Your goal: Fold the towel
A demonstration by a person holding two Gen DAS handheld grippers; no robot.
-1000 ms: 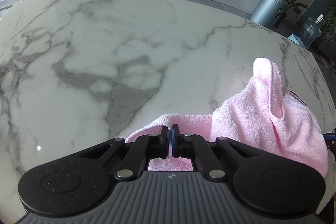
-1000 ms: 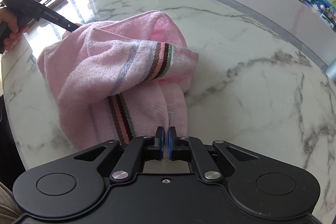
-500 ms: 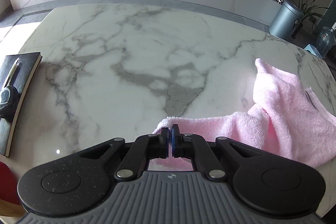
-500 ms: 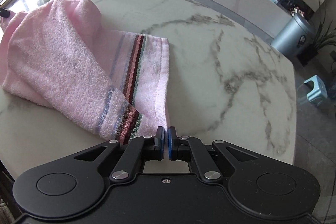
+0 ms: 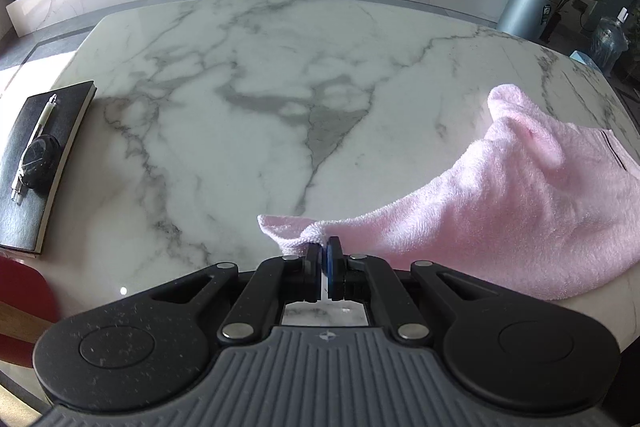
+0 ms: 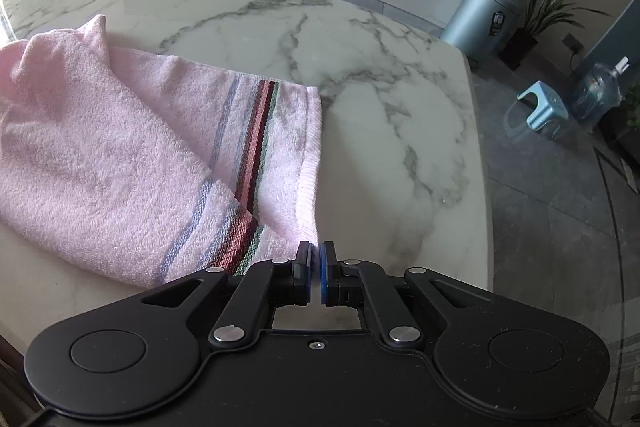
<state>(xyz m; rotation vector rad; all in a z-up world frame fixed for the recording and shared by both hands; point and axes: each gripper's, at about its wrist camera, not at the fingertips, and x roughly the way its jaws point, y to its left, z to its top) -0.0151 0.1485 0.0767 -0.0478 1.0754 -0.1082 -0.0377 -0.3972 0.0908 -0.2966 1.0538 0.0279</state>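
Left wrist: left gripper (image 5: 322, 247) jaws pinched on towel (image 5: 500, 195) corner, lower centre. Right gripper (image 6: 316, 251) nipped on striped hem. Soft, light, limp; grip corners.

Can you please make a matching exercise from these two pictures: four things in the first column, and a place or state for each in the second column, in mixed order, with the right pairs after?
Column 1:
1. pink towel
2. black notebook
3. grey bin
4. light blue stool

Column 2:
A. on the floor near the water bottle
B. on the marble table, with a pen on top
C. pinched at a corner by both the left gripper and the right gripper
D. on the floor beside a potted plant

Pairs: 1-C, 2-B, 3-D, 4-A
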